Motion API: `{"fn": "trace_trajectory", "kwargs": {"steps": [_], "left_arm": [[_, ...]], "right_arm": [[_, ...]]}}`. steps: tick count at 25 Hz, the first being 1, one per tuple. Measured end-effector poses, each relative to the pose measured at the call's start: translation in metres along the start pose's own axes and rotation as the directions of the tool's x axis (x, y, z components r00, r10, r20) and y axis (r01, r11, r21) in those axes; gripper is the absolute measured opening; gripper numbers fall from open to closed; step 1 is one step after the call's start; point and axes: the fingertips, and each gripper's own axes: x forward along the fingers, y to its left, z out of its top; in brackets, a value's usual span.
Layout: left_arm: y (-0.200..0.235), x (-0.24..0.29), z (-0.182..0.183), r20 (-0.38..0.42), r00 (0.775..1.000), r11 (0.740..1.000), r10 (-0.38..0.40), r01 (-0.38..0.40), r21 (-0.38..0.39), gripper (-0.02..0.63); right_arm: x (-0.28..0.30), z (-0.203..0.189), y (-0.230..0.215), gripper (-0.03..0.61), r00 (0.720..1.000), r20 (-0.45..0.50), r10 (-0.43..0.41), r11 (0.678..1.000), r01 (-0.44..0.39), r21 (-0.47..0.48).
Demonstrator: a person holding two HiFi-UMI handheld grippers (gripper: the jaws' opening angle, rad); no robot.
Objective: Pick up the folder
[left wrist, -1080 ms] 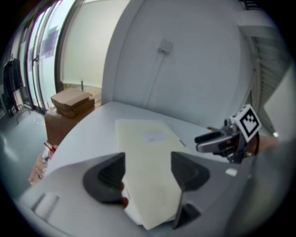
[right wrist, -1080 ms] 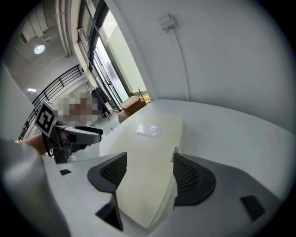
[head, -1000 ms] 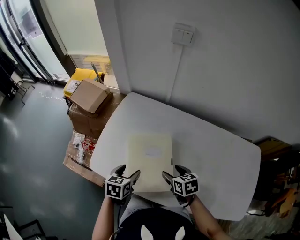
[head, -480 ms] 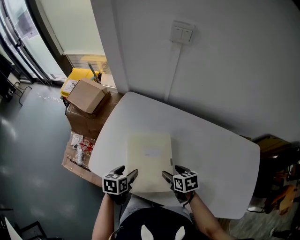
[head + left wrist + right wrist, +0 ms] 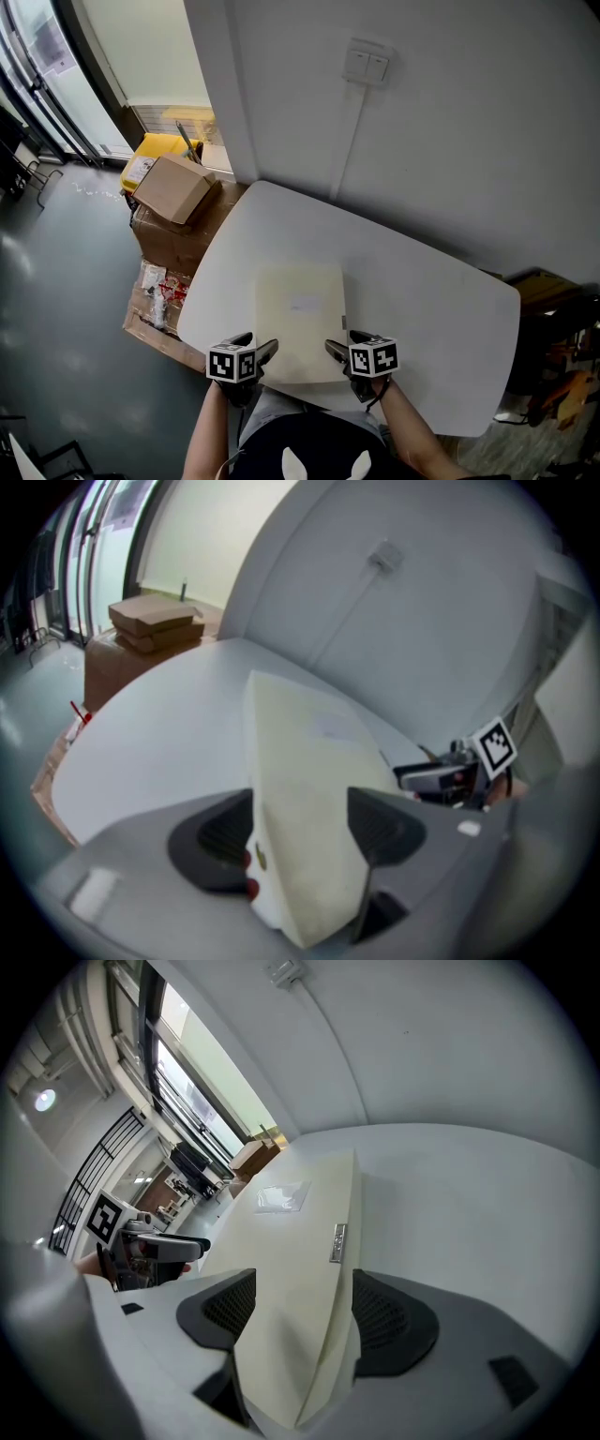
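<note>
A cream folder (image 5: 300, 323) lies flat on the white table (image 5: 422, 281), its near edge over the table's front edge. My left gripper (image 5: 255, 349) is shut on the folder's near left corner, and the folder (image 5: 309, 789) fills the gap between its dark pads. At the near right corner my right gripper (image 5: 342, 349) is shut on the folder (image 5: 291, 1269), just short of the small metal label holder (image 5: 337, 1241) on its spine. Each gripper shows in the other's view: the right gripper (image 5: 450, 775) and the left gripper (image 5: 141, 1241).
A white wall with a light switch (image 5: 366, 66) and a cable down it stands behind the table. On the floor to the left are stacked cardboard boxes (image 5: 178, 187), a yellow bin (image 5: 155, 155) and packaged clutter (image 5: 159, 286). A brown box (image 5: 548, 291) sits at the far right.
Both grippers have shifted a little toward me and their jaws have closed in on the folder's near corners. The folder lies where it was on the table.
</note>
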Motion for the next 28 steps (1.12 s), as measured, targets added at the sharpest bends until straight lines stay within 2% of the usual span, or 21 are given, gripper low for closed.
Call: {"fn": "trace_trajectory", "kwargs": {"steps": [4,12,16,28], "left_arm": [[0.002,0.002,0.001,-0.009,1.0,1.0,0.001,-0.001,-0.008,0.302],[0.003,0.008,-0.004,-0.031,0.999,0.998,-0.016,0.014,-0.057,0.302],[0.005,0.009,-0.003,-0.038,0.999,1.0,-0.003,0.002,-0.021,0.302],[0.007,0.017,-0.01,-0.07,0.997,0.999,-0.022,0.019,-0.039,0.302]], "right_arm": [[0.006,-0.003,0.001,0.285,1.0,-0.016,0.024,1.0,-0.024,0.019],[0.011,-0.005,-0.007,0.285,0.999,-0.047,0.002,1.0,-0.001,0.022],[0.014,-0.006,-0.009,0.285,0.998,-0.063,-0.004,1.0,0.004,0.012],[0.022,-0.011,-0.012,0.285,0.996,-0.077,0.055,0.996,-0.049,0.073]]}}
